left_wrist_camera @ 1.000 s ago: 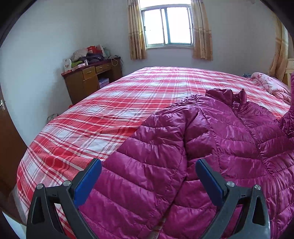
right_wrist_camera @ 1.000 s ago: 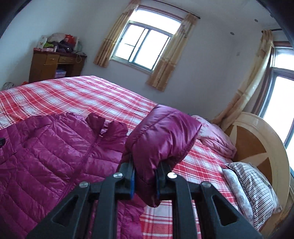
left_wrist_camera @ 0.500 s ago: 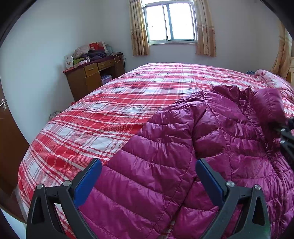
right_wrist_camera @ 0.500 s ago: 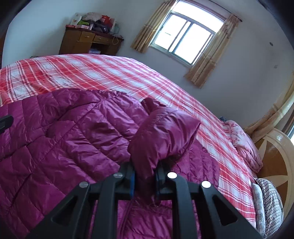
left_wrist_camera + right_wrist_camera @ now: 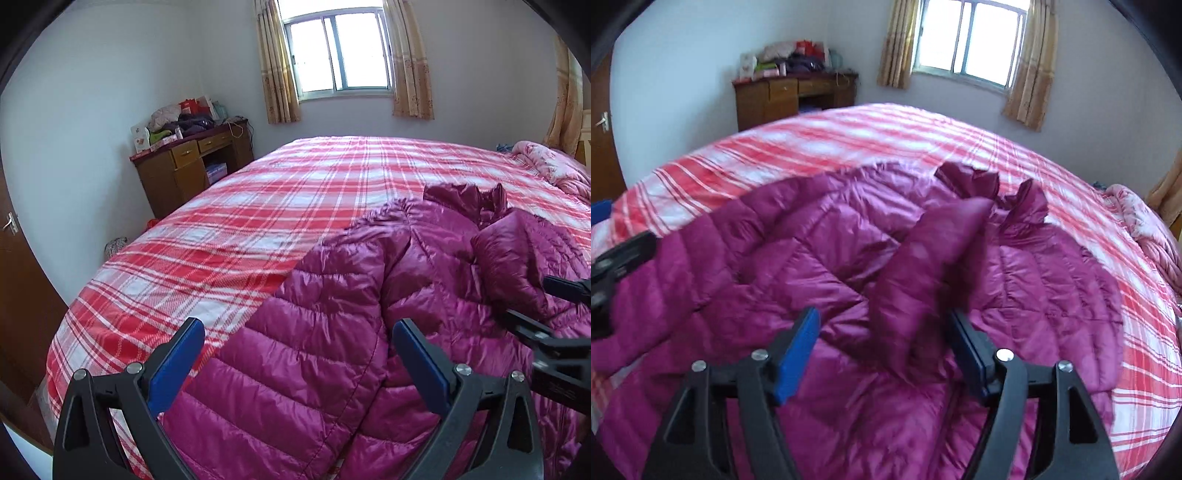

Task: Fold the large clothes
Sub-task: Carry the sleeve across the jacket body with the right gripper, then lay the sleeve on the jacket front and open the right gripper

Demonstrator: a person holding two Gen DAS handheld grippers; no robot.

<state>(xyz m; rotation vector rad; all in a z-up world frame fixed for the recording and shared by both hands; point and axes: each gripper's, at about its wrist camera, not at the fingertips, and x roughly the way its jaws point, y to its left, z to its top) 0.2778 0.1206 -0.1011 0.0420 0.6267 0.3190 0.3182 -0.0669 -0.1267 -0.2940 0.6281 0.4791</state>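
**Sleeve laid across the jacket, right jaws parting**

Since a second ago we have brought the sleeve [image 5: 931, 266] down from above the bed and across the jacket's [image 5: 798, 273] front, and our right gripper [image 5: 882, 339], which was clamped tight on it, is now letting go. Its jaws are opening; the sleeve sits between them, leaning toward the right-hand pad, though motion blur keeps us from saying for sure whether cloth touches that pad.

We see the magenta quilted jacket spread flat on the red plaid bedspread [image 5: 258, 206], collar [image 5: 990, 184] toward twelve o'clock in the right wrist view, the folded sleeve running from the jaws up toward the collar at about one o'clock.

Our left gripper [image 5: 295, 354] hovers over the jacket's other sleeve [image 5: 325, 325] with its jaws spread wide and gripping nothing. In its view the right gripper comes in at three o'clock.

Further out, a wooden desk [image 5: 192, 162] piled with clutter stands at ten o'clock, a curtained window [image 5: 340, 55] at twelve, and a pink quilt [image 5: 550, 166] at two.
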